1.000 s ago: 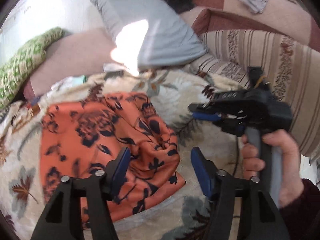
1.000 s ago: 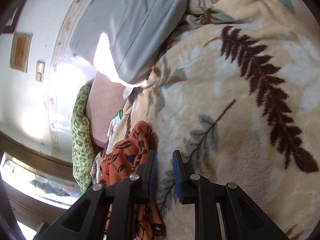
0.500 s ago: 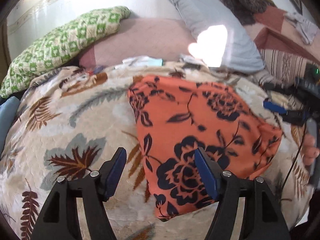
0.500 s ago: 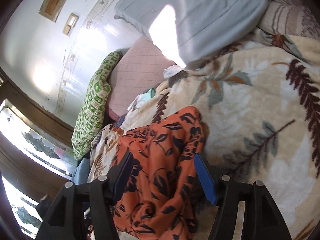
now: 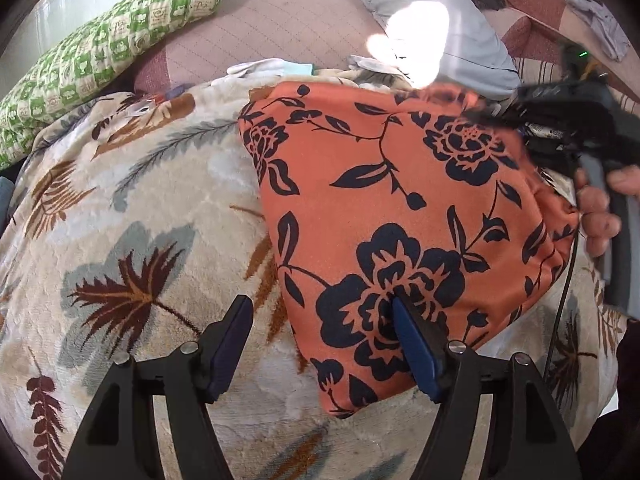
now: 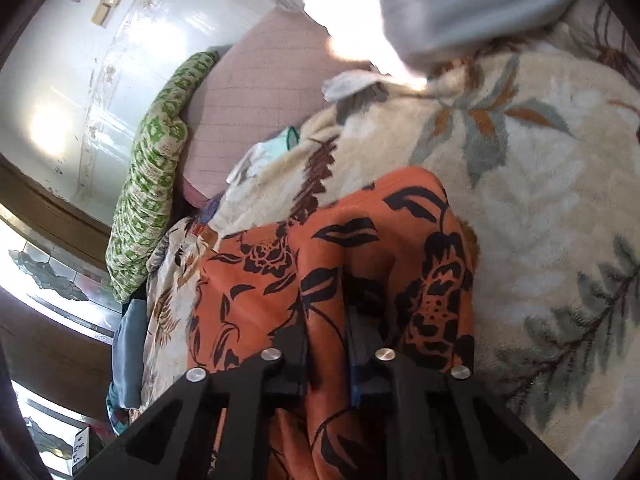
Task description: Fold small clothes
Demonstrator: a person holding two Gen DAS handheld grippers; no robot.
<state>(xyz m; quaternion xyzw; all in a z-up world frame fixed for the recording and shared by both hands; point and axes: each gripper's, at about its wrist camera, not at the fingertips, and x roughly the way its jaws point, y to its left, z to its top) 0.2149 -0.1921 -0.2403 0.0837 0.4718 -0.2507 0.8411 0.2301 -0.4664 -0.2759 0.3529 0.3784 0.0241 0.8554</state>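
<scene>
the orange cloth garment printed with black flowers (image 5: 400, 208) lies spread on the cream plush blanket with brown and grey leaves (image 5: 132, 248). a fold of it runs up between the right gripper (image 6: 326, 344), whose jaws have just closed and pinch the fabric. the left gripper (image 5: 324, 344) stands wide, having just opened a little further, its right pad over the garment's near edge, its left over bare blanket. beyond both lie a green checked pillow (image 5: 96, 52) and a pale grey pillow (image 5: 440, 40).
</scene>
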